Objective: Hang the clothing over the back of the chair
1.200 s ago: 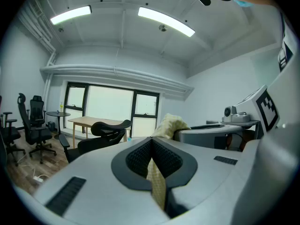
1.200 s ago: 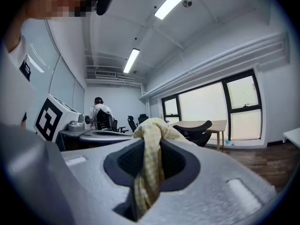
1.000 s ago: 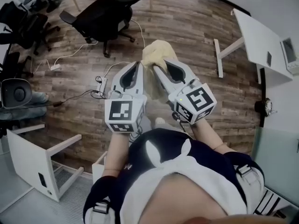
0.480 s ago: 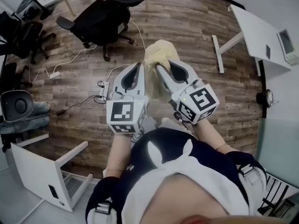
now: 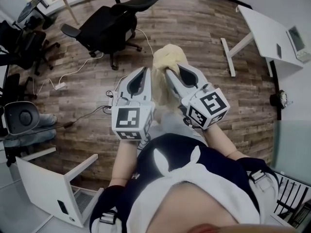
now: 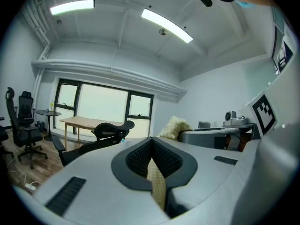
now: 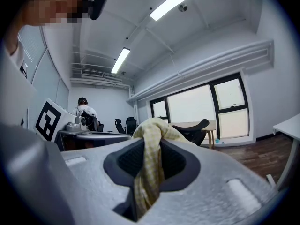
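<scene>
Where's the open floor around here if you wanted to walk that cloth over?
Bare boards stretch right of the black chair, from the clothing across to the white desk. The left is crowded: cables cross the floor below that chair, with other chairs at the edge.

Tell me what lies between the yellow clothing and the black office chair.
In the head view, only bare wood floor lies between the clothing and the chair, crossed by one thin white cable.
</scene>
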A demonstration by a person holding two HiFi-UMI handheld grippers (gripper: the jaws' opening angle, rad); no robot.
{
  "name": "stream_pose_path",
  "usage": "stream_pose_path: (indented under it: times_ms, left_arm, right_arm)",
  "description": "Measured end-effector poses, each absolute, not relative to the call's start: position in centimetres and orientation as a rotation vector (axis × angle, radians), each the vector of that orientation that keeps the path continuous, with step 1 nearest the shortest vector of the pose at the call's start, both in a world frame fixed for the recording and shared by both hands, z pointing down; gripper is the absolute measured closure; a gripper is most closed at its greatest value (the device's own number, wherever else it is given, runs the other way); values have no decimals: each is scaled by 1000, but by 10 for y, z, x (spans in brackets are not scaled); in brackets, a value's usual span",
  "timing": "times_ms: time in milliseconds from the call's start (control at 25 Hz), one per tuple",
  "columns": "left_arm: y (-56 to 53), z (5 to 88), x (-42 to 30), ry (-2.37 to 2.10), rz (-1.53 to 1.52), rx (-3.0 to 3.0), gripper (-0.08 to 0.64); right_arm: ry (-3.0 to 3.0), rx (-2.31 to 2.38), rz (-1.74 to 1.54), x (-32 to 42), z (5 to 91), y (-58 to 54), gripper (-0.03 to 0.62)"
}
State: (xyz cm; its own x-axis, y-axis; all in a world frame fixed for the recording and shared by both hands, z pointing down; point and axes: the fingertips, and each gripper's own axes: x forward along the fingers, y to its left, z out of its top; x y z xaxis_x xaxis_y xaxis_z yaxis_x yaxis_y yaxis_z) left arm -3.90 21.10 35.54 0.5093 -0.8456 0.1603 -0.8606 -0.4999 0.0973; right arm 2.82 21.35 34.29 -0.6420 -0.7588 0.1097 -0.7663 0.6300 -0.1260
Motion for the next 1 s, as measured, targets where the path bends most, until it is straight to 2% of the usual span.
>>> stream_pose_path:
  times_ms: [1000]
  left_arm:
    - [108,363,-38,-1473,160,2571,554]
  right_arm:
    - [-2829,1286,225,25,335,112,517]
